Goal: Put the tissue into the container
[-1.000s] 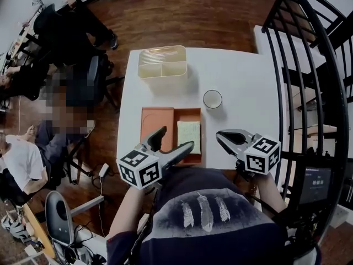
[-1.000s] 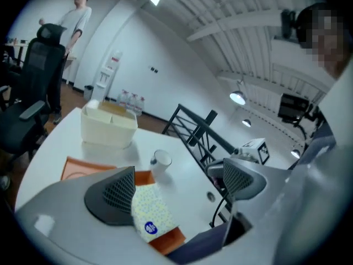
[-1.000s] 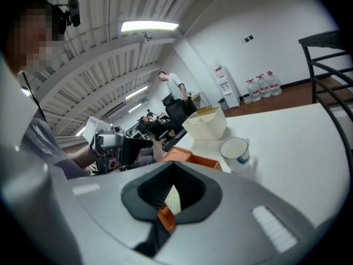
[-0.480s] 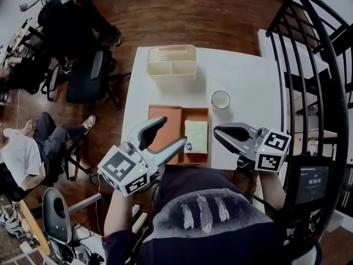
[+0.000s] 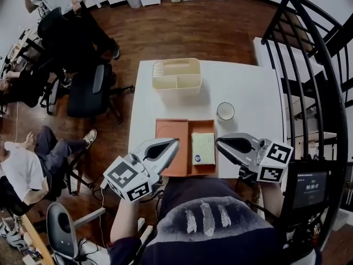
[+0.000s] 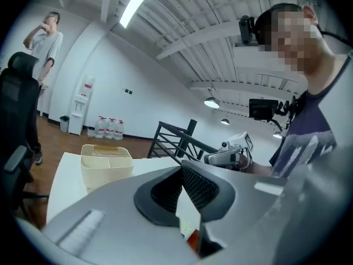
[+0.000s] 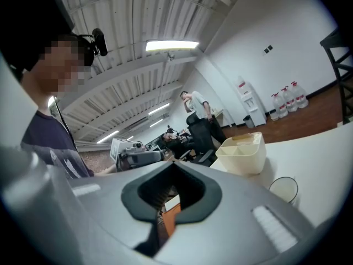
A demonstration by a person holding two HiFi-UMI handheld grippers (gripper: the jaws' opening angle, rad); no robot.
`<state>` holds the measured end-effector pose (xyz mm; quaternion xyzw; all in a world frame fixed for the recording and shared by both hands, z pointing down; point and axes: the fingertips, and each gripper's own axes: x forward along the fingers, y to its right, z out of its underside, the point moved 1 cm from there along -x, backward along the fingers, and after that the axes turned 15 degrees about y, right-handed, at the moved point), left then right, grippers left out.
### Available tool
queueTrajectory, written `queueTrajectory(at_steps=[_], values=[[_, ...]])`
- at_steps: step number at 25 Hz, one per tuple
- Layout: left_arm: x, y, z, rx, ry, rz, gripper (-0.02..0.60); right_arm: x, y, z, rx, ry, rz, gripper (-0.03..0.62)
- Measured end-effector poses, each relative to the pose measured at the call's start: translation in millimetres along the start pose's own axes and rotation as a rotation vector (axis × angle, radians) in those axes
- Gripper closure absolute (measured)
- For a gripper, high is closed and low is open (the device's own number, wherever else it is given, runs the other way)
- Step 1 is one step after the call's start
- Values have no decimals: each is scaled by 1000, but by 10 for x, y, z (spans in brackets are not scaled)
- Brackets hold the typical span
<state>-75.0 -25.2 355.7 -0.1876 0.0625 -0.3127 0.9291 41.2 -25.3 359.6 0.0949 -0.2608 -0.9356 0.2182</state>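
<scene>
A pale green tissue pack (image 5: pixel 203 149) lies in the right half of an orange tray (image 5: pixel 172 154) near the table's front edge. A cream two-part container (image 5: pixel 176 75) (image 6: pixel 106 167) (image 7: pixel 242 152) stands at the table's far side. My left gripper (image 5: pixel 175 142) (image 6: pixel 181 169) hovers over the tray's left front corner, jaws shut with nothing between them. My right gripper (image 5: pixel 219 142) (image 7: pixel 175 168) hangs just right of the tray, beside the tissue pack, jaws together and empty. Neither gripper touches the tissue.
A white cup (image 5: pixel 225 111) (image 7: pixel 283 189) stands on the white table (image 5: pixel 248 93) right of the tray. A black railing (image 5: pixel 309 65) runs along the right side. Office chairs and seated people (image 5: pixel 33 148) are to the left, on the wooden floor.
The left gripper's jaws went from wide open to shut, on nothing. The head view shifted, so the table sits lower in the frame. The right gripper barely moved.
</scene>
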Motion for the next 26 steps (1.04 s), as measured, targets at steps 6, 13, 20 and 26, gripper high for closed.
queueTrajectory(at_steps=[6, 13, 20, 26], values=[[33, 14, 22, 35, -33, 1, 568, 35, -9, -10, -37, 8, 5, 591], [-13, 20, 22, 36, -45, -15, 568, 73, -36, 19, -32, 2, -8, 591], [-46, -3, 29, 1, -22, -39, 568, 101, -58, 79, -44, -13, -20, 591], [-92, 10, 45, 7, -33, -41, 568, 117, -77, 95, -44, -12, -16, 591]])
